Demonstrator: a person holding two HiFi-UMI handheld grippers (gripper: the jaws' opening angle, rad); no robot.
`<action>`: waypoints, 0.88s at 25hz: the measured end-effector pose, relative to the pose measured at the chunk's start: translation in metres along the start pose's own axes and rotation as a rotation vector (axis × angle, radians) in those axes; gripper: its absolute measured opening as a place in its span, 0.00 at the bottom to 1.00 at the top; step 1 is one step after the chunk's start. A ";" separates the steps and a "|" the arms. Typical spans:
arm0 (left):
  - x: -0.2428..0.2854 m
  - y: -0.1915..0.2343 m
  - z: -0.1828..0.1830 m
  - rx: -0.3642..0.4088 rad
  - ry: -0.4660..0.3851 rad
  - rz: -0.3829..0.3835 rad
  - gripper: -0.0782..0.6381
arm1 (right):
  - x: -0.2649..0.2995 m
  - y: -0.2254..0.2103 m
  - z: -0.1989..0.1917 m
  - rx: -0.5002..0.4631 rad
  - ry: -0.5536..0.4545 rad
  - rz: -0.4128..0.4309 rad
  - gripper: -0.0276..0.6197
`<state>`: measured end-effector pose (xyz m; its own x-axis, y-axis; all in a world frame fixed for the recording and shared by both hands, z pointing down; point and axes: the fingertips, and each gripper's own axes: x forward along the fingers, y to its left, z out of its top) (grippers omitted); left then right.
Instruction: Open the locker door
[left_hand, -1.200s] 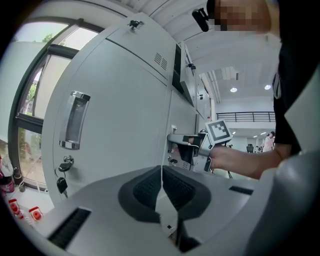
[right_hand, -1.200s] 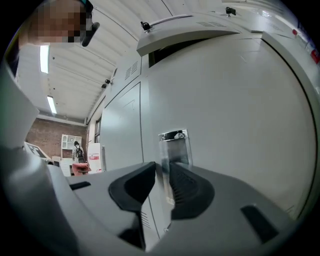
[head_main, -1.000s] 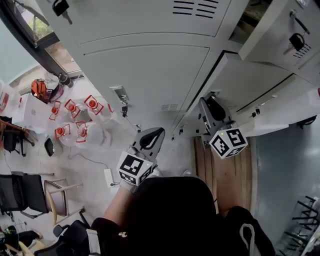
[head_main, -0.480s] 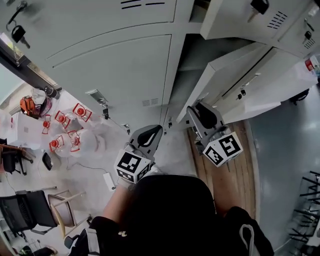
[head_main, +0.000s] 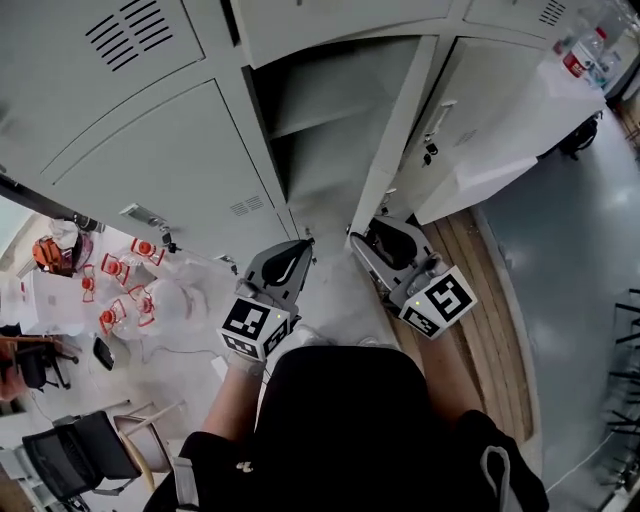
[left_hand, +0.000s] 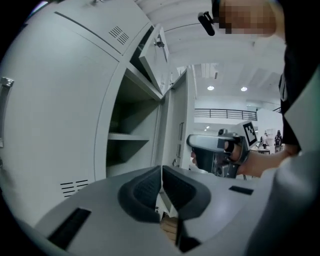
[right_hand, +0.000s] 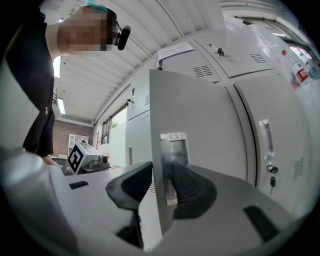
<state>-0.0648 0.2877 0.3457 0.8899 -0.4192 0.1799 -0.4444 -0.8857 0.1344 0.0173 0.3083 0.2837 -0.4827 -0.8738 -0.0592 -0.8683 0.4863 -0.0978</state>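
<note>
The right gripper (right_hand: 162, 187) pinches the free edge of the upright locker door (right_hand: 205, 120) at its handle (right_hand: 174, 147), the panel stretching off to its right, while the left gripper (left_hand: 161, 186) hangs closed and empty

The floor on the left is pale (head_main: 175, 385). Clear water jugs with red caps (head_main: 110, 318) cluster there, near black chairs (head_main: 75, 455). On the right, a strip of wooden planks (head_main: 495, 300) runs beside glossy grey floor (head_main: 570, 280). A white-draped counter (head_main: 510, 140) carries bottles (head_main: 580, 55). Overhead, a white ribbed ceiling (right_hand: 150, 30) holds round lights (left_hand: 210, 88). A railing (left_hand: 225, 114) crosses the far end of the hall, and a brick wall (right_hand: 60, 132) shows in the distance.
</note>
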 end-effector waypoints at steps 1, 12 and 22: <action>0.005 -0.007 0.000 0.008 0.005 -0.015 0.14 | -0.007 -0.002 0.000 0.002 -0.004 -0.005 0.26; 0.051 -0.072 0.004 0.044 0.027 -0.132 0.14 | -0.074 -0.028 0.005 -0.002 -0.030 -0.101 0.23; 0.077 -0.113 0.003 0.070 0.039 -0.199 0.14 | -0.127 -0.064 0.009 0.008 -0.051 -0.254 0.16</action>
<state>0.0537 0.3546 0.3410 0.9541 -0.2281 0.1941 -0.2511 -0.9624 0.1036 0.1350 0.3883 0.2885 -0.2426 -0.9667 -0.0815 -0.9599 0.2513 -0.1239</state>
